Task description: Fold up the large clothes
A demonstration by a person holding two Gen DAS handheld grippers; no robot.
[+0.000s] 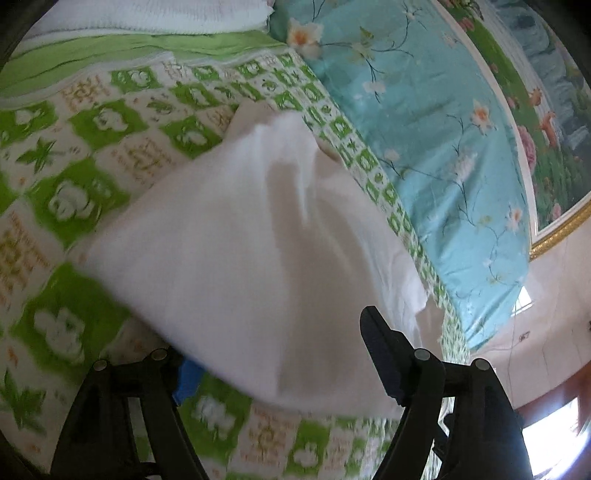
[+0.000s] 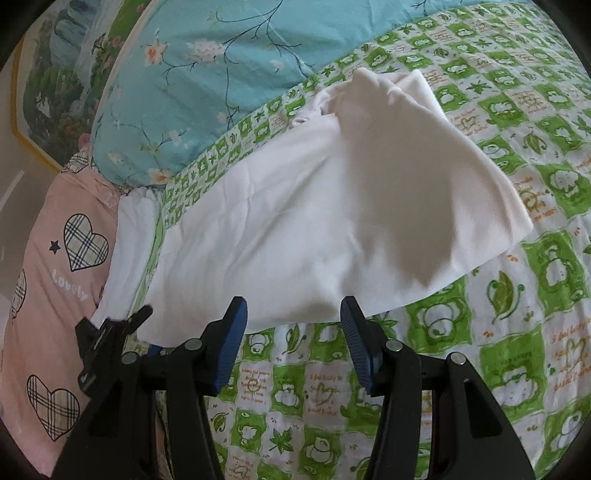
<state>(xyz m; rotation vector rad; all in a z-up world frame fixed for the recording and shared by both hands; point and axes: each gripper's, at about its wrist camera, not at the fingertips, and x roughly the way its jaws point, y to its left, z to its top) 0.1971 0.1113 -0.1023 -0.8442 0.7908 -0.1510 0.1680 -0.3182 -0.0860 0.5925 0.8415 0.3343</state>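
Observation:
A white garment (image 1: 240,240) lies folded on the green-and-white patterned bedspread (image 1: 74,206). In the left wrist view my left gripper (image 1: 280,350) stands open and wide at the garment's near corner. The cloth lies loosely between its fingers and hides most of the left blue pad (image 1: 186,380). In the right wrist view the garment (image 2: 314,206) stretches across the bedspread (image 2: 498,332). My right gripper (image 2: 293,306) is open at its near edge, and its blue pads press on nothing. The left gripper's black body (image 2: 110,332) shows at the garment's left corner.
A blue floral quilt (image 2: 203,92) lies along the far side of the garment. A pink pillow with plaid hearts (image 2: 48,258) sits at the left. A framed landscape picture (image 1: 546,147) hangs on the wall. White and green bedding (image 1: 147,22) is piled beyond the bedspread.

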